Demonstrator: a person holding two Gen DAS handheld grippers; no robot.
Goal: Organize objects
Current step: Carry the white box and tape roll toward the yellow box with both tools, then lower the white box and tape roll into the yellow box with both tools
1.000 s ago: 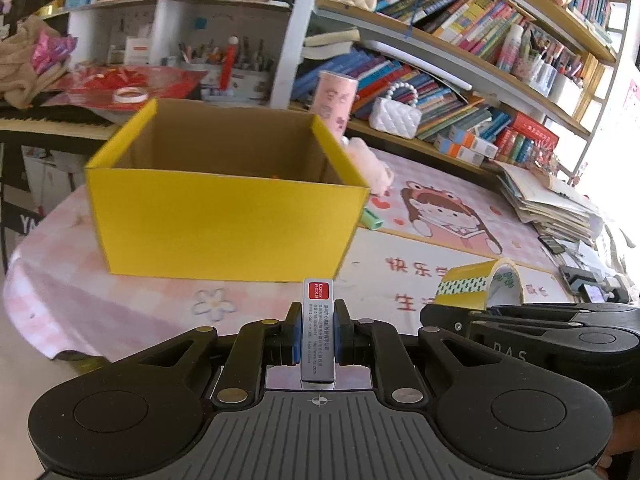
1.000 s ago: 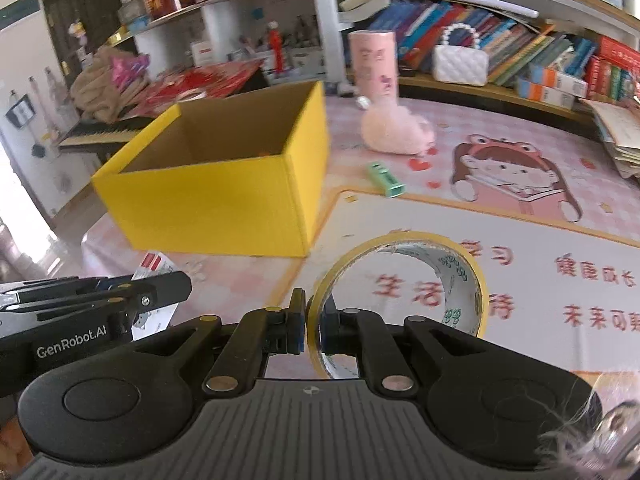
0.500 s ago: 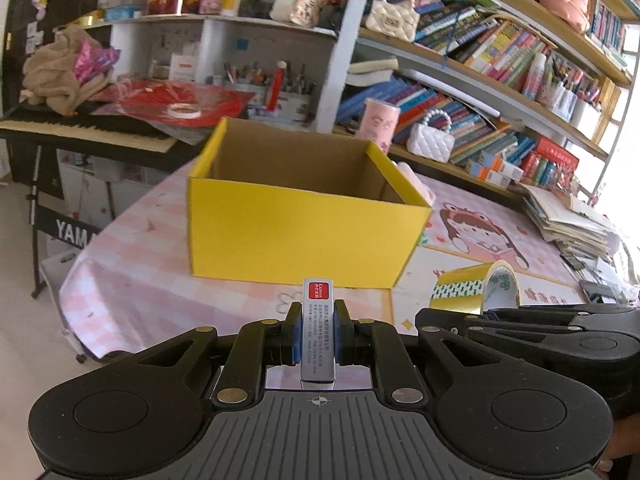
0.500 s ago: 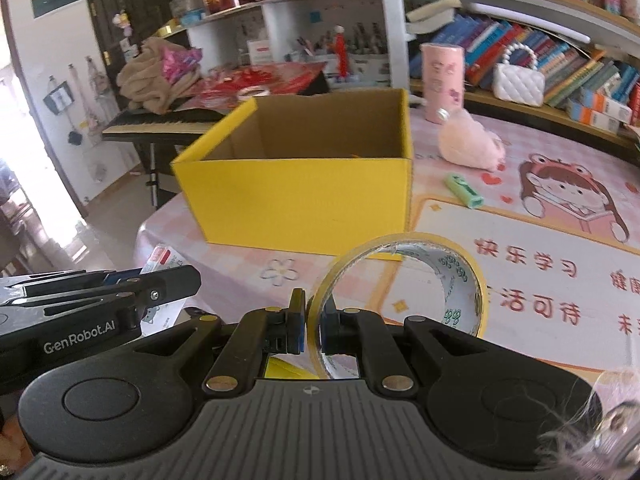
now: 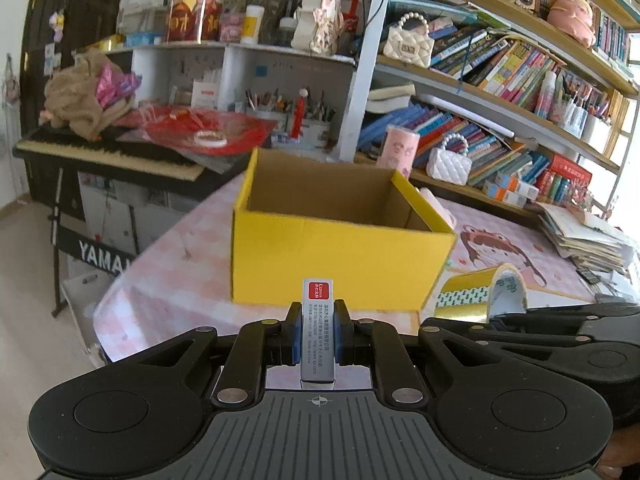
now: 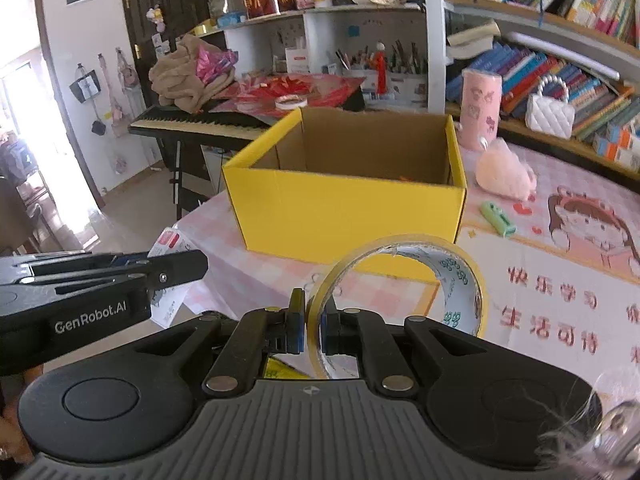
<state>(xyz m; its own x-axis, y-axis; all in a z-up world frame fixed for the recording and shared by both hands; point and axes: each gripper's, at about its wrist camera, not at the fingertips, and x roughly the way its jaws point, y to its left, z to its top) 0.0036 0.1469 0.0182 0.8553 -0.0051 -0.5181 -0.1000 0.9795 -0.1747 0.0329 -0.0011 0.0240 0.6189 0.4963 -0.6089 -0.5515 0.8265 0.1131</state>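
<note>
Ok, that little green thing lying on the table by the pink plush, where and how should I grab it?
Grip the green thing across its narrow middle, coming down from above. It lies flat on the table, long and slim, with clear space along both long sides for the fingers.

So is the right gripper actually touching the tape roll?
Touching. In the right wrist view the right gripper has both pads pinching the tape roll's rim.
</note>
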